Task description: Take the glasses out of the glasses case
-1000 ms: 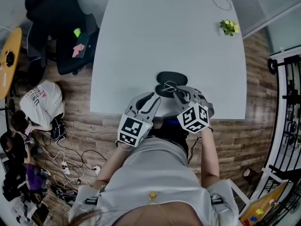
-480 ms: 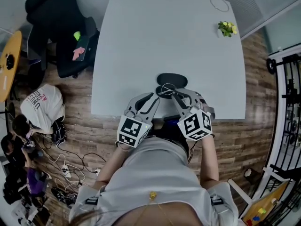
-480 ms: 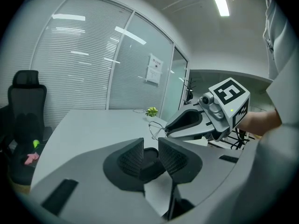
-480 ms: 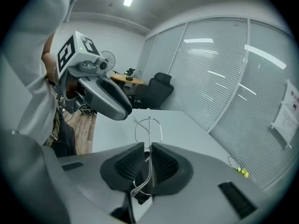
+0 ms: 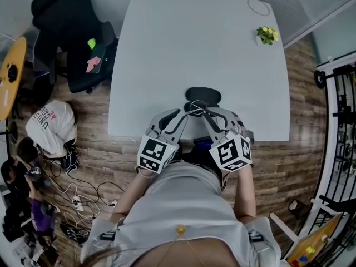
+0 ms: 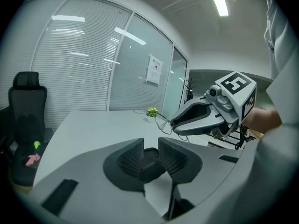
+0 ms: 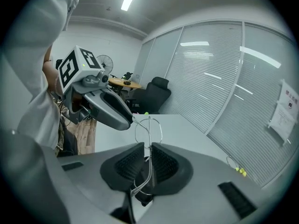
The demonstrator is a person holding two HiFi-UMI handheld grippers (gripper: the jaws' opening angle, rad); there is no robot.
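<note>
A black glasses case [image 5: 203, 94] lies near the front edge of the white table [image 5: 194, 43]. My left gripper [image 5: 186, 113] reaches it from the left. In the left gripper view its jaws [image 6: 150, 146] stand narrowly apart with the case's dark edge [image 6: 149, 158] between them. My right gripper [image 5: 203, 113] is shut on thin wire-framed glasses [image 5: 194, 107]. In the right gripper view a temple runs down between the pads [image 7: 147, 149], and the lens loops [image 7: 148, 129] stand above them, beside the left gripper's tip [image 7: 131, 122]. The glasses [image 6: 163, 123] also show at the right gripper's tip.
A small yellow-green plant [image 5: 268, 34] and a loop of thin cable [image 5: 257, 5] sit at the table's far right corner. A black office chair [image 5: 72, 38] stands left of the table. Cables and a white bag [image 5: 49, 121] lie on the wooden floor.
My right gripper has drawn back a little toward the person with the glasses. The case's nearer half is now hidden behind the gripper tips. The left gripper has barely moved.
</note>
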